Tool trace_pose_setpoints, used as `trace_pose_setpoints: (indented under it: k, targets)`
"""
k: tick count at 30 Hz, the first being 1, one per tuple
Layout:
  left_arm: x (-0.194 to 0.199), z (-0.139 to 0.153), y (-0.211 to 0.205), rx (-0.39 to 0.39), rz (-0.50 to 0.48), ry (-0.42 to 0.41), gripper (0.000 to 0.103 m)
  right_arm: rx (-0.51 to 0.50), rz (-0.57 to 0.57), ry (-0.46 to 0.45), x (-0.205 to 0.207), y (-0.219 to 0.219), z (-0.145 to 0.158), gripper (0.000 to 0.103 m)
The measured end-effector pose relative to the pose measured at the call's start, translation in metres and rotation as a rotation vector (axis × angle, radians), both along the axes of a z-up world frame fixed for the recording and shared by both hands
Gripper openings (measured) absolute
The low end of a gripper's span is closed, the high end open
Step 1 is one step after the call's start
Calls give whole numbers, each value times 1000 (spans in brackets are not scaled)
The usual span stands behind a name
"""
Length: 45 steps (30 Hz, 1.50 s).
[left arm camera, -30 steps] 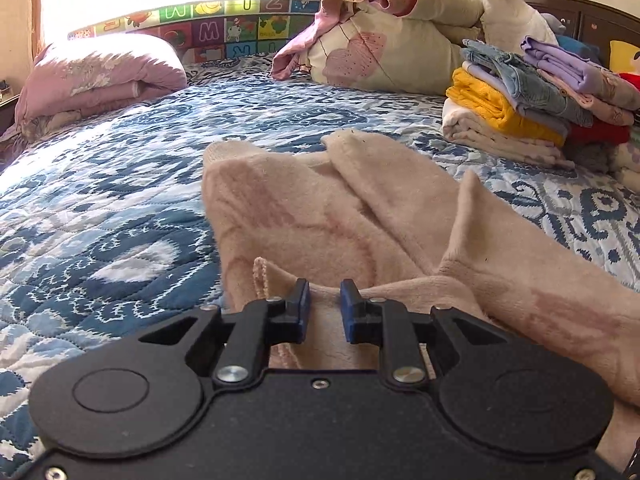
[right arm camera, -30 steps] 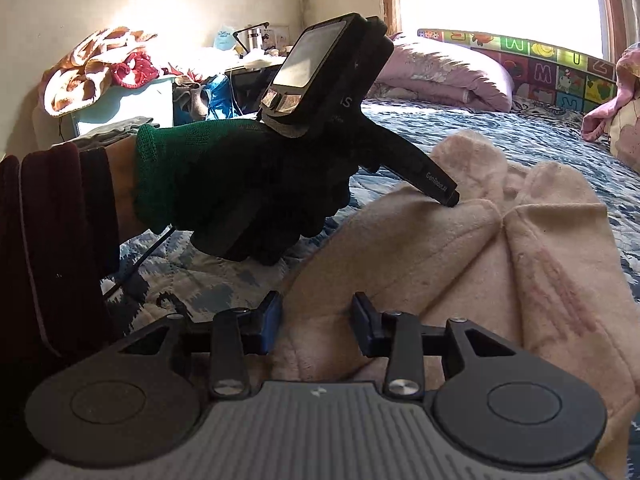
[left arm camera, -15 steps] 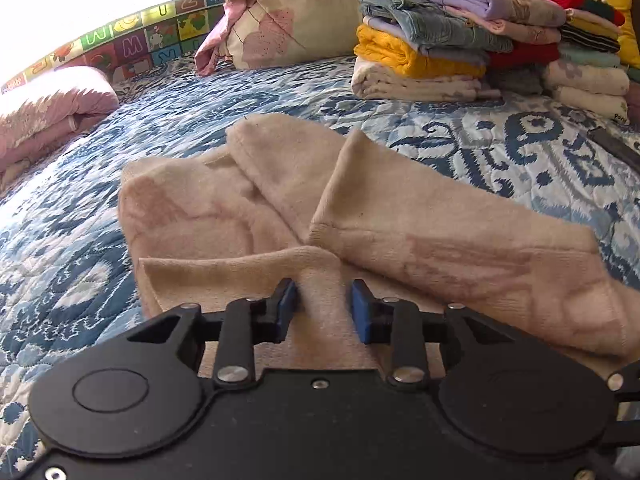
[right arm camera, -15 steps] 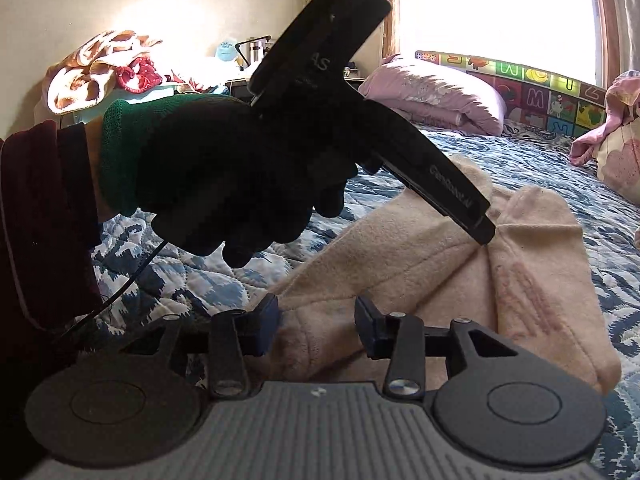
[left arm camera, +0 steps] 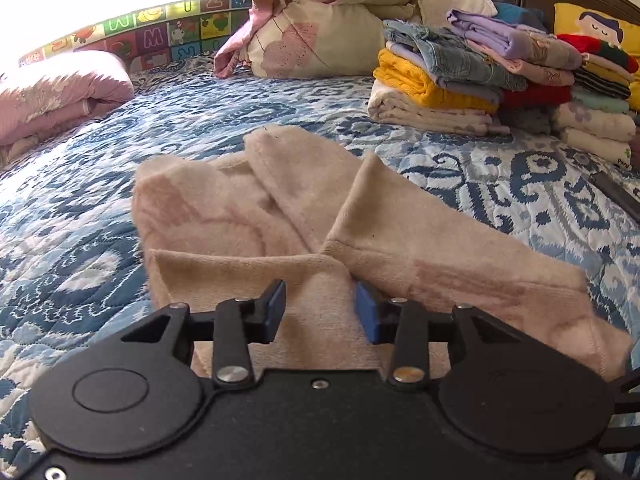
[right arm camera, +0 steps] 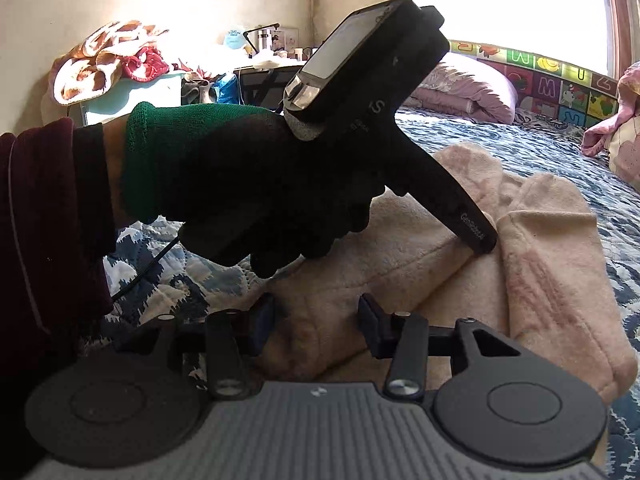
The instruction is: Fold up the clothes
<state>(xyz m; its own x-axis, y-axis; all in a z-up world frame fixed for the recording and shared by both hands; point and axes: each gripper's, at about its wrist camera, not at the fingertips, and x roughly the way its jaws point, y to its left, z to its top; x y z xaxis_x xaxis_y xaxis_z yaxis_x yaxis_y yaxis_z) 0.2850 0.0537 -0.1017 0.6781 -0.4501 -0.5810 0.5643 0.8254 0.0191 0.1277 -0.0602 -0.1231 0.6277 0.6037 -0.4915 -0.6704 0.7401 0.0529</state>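
Two tools work over one beige fleece garment (left arm camera: pixel 304 216) that lies rumpled on the blue patterned bed quilt (left arm camera: pixel 80 216), well in front of the stacked folded clothes (left arm camera: pixel 480 80) near the headboard. The left tool (left arm camera: pixel 320 312) points down at a slant toward the garment's near folded edge; its blue pads (left arm camera: pixel 276 308) stand apart on either side of a flat strip of the fleece, and the jaws are opening, so the cloth lies between them without being pinched. From the right wrist view, the left tool (right arm camera: pixel 478 240) shows as a black body gripped by a hand in a dark glove with a green cuff (right arm camera: pixel 248 184), the forearm in a dark red sleeve (right arm camera: pixel 48 216) reaching in from the left; the wrist is bent so the tool's tip touches down on the garment's middle fold. The right tool (right arm camera: pixel 316 328) sits low at the garment's near edge, also angled downward, jaws partly apart, with a bunched hem of the fleece (right arm camera: pixel 320 320) between the pads; whether the pads press on it I cannot tell. Beyond the garment, a pink rolled duvet (left arm camera: pixel 56 92) rests against the coloured alphabet mat (left arm camera: pixel 160 36).
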Motion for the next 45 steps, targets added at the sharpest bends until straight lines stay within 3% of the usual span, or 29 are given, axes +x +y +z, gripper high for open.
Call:
trace_pose_setpoints:
  k: [4,10,13,15,17,22,26,30,34,38,40,45]
  targets:
    - [-29,26,24,-76,65,-34,32,30,4,-31,-17,-25,23,47]
    - [-82,29,28,-115,87,-37,17,87,-196,-62,-23,-95,48,44]
    - [-101,9,14,-77,40,-12,17,125,-341,-12,-22,-141,38,45]
    - [-100,-15,4,50,85,32,17,195,-429,44,-19,-169,26,46]
    - [-102,-24,8,30,116,15,17,265,-500,114,-13,-191,12,47]
    - [-129,1,40,-232,278,1,18,415,-589,286,-3,-214,-26,47]
    - [-147,-8,61,-395,373,112,46,537,-573,342,-5,-223,-37,55]
    - [-161,-21,91,-624,487,230,54,677,-502,429,-7,-225,-45,59]
    - [-163,-38,106,-818,534,371,62,756,-449,505,-4,-215,-52,68]
    - [-158,-48,91,-857,531,449,63,830,-453,541,2,-208,-56,72]
    - [-156,-48,82,-843,535,446,63,835,-451,552,6,-203,-57,72]
    - [-151,-51,80,-899,543,478,63,867,-458,545,18,-193,-60,72]
